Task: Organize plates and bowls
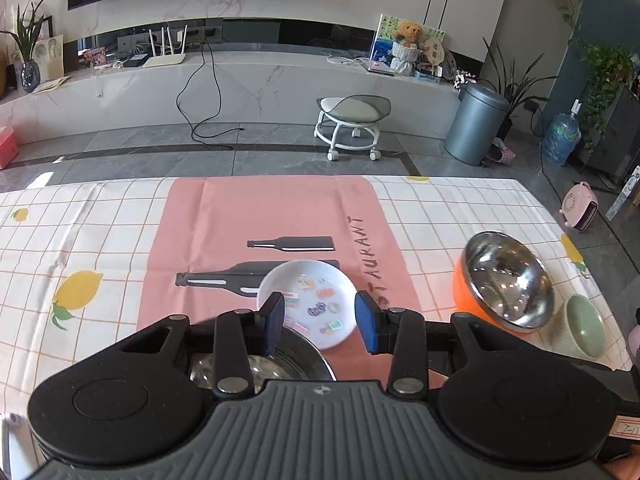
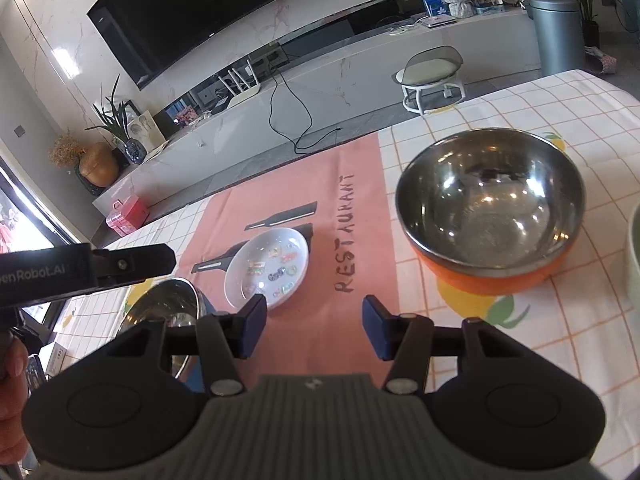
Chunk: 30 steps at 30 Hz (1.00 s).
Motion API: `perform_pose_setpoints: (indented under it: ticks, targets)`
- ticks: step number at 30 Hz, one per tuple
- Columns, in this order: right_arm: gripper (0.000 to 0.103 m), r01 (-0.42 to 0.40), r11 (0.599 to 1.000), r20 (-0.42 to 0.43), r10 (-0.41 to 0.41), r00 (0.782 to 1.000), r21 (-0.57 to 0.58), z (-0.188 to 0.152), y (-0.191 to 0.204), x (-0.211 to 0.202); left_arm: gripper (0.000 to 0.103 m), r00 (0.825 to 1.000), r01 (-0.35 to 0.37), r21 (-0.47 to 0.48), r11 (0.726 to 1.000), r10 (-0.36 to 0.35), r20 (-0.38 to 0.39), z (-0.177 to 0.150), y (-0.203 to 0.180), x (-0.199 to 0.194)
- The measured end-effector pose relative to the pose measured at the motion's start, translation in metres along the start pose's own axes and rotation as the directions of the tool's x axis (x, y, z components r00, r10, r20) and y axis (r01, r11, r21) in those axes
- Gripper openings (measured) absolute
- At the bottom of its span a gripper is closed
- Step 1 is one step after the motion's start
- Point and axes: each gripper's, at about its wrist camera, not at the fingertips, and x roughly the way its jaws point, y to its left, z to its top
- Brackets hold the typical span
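Hovering half-open and empty, left tool (image 1: 320,320) and right tool (image 2: 314,326) above the placemat (image 2: 320,216)

Checked tablecloth (image 1: 100,240) under pink mat (image 1: 280,216)

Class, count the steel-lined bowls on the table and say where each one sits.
2. The orange-sided bowl stands on the checked cloth right of the pink mat. The blue-sided bowl sits near the white plate, partly hidden by the gripper.
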Motion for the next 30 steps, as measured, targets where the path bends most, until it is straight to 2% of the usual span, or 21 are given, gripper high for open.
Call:
perform_pose_setpoints:
  ticks: [10,13,18,22,23,27,29,30]
  targets:
    - [0.051,-0.031,0.996,-0.085,0.038,0.996,0.078,0.019,0.002,0.063,0.037,0.989,0.01,-0.005,1.0,-0.01,-0.146,0.019,0.027,0.062]
    - [0.047,-0.028,0.996,-0.091,0.035,0.995,0.08,0.019,0.003,0.072,0.036,0.98,-0.011,-0.029,1.0,0.004,-0.2,0.019,0.034,0.078]
    - [0.037,-0.033,0.991,-0.106,0.046,0.993,0.128,0.019,-0.003,0.083,0.035,0.966,-0.032,-0.162,0.986,-0.011,-0.26,0.02,0.052,0.097]
    - [0.029,-0.049,0.982,-0.12,0.071,0.99,0.183,0.015,-0.006,0.09,0.033,0.96,-0.054,-0.18,0.982,0.002,-0.28,0.023,0.055,0.107]
    - [0.026,-0.053,0.98,-0.116,0.077,0.99,0.194,0.014,-0.006,0.091,0.029,0.957,-0.061,-0.178,0.982,0.007,-0.289,0.024,0.055,0.11]
    - [0.023,-0.063,0.975,-0.105,0.087,0.991,0.211,0.013,-0.007,0.094,0.012,0.947,-0.059,-0.213,0.975,-0.013,-0.321,0.021,0.057,0.118]
    - [0.013,-0.061,0.974,-0.112,0.088,0.99,0.22,0.013,-0.006,0.096,0.009,0.948,-0.064,-0.221,0.973,-0.01,-0.318,0.019,0.058,0.118]
    - [0.011,-0.062,0.972,-0.115,0.09,0.989,0.225,0.013,-0.007,0.097,0.007,0.95,-0.064,-0.224,0.972,-0.01,-0.313,0.019,0.057,0.116]
